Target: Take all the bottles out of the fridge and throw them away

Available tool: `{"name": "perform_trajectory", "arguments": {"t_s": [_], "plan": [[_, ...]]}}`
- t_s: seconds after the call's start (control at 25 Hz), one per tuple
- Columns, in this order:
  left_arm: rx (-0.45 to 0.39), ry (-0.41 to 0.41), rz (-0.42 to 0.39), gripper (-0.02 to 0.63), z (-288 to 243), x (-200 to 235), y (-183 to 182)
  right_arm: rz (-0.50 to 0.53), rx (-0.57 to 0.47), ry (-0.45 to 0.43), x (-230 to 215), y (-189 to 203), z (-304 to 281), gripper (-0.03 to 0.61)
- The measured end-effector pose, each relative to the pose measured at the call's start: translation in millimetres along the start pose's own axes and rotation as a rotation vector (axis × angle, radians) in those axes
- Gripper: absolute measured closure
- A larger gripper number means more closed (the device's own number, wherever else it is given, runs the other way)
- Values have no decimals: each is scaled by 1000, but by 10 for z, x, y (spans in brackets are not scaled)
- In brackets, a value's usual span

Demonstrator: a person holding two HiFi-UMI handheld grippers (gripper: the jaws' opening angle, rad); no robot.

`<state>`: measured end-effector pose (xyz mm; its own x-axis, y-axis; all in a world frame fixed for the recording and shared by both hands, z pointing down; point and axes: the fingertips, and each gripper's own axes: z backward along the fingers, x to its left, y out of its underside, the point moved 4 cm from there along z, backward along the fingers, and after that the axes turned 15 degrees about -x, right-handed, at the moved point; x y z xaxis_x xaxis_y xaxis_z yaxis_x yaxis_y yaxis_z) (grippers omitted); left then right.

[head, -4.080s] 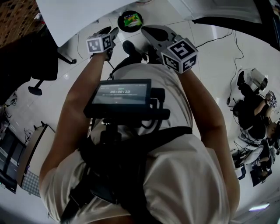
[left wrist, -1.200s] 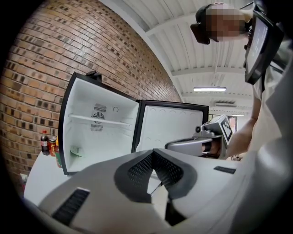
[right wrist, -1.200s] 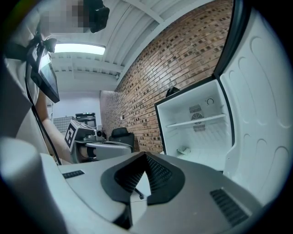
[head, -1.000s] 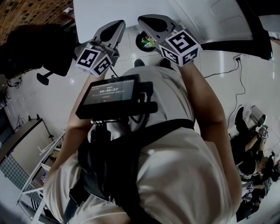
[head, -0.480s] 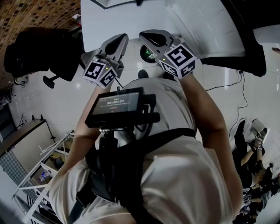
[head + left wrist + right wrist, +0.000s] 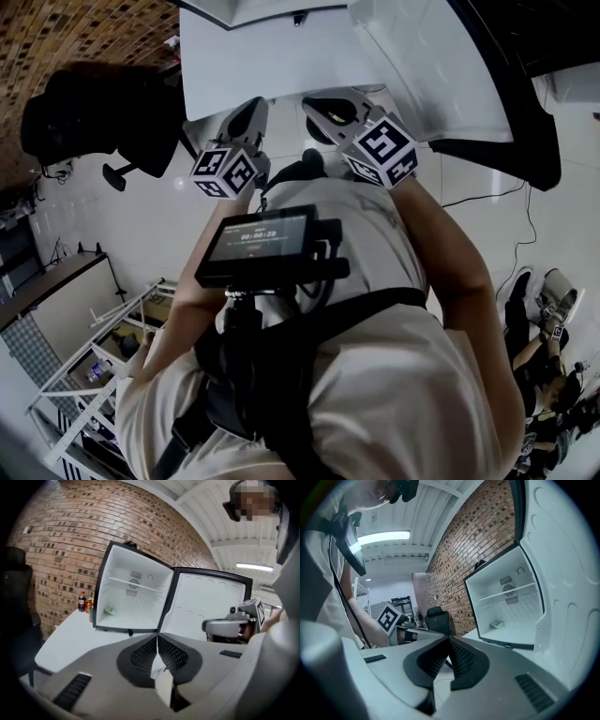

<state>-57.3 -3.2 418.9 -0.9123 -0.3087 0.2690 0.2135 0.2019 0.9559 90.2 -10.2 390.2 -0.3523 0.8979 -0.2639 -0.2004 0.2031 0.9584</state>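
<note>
Left gripper view: bottle (image 6: 82,601) upright beside open fridge (image 6: 120,569); left tool (image 6: 156,637) and right tool (image 6: 448,640) closed, empty.

In the left gripper view we note one pale item (image 6: 109,611) on the floor of the fridge (image 6: 136,564). It is too small to identify. The bottle (image 6: 82,601) standing outside the fridge is too small for us to read its label. We cannot name the smaller container (image 6: 88,605) just beside it. In the right gripper view the fridge door (image 6: 562,573) runs off the right edge. In the head view the top edge cuts off the fridge.
</note>
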Motion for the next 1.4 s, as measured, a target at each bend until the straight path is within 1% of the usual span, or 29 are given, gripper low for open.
{"name": "perform_trajectory", "arguments": {"t_s": [0.08,0.2,0.32,0.44,0.56,0.68,0.76,0.84,0.92,1.0,1.08,1.16,1.28,1.32,1.4], "plan": [[3,-38,55,597,-35,114,10,-11,12,11,-25,18,5,582],[-1,-65,146,597,-207,342,26,-13,21,29,-145,52,-107,581],[-13,-110,277,597,-356,620,104,-8,37,64,-243,108,-255,581],[-14,-157,396,597,-481,922,124,0,49,95,-324,53,-451,582],[-19,-160,479,597,-702,1167,81,17,49,131,-454,-29,-656,581],[4,-136,506,595,-976,1480,68,22,47,176,-614,4,-1029,581],[26,-131,542,595,-1194,1718,79,25,43,201,-713,36,-1328,581],[34,-130,571,585,-1398,1861,65,24,44,219,-769,63,-1500,581],[34,-133,571,549,-1561,1888,19,16,59,234,-772,95,-1504,581],[32,-145,567,537,-1658,1850,-8,6,76,258,-743,132,-1400,581],[17,-161,581,529,-1728,1842,-35,-5,83,293,-741,147,-1320,581],[-23,-188,627,494,-1842,1926,-93,4,86,307,-751,129,-1331,581],[-104,-278,711,463,-2118,2117,-136,21,98,258,-793,108,-1348,581],[-128,-312,725,439,-2240,2167,-132,17,105,234,-849,107,-1331,583],[-158,-375,732,370,-2513,2217,-115,10,112,201,-1015,96,-1279,581]]}}
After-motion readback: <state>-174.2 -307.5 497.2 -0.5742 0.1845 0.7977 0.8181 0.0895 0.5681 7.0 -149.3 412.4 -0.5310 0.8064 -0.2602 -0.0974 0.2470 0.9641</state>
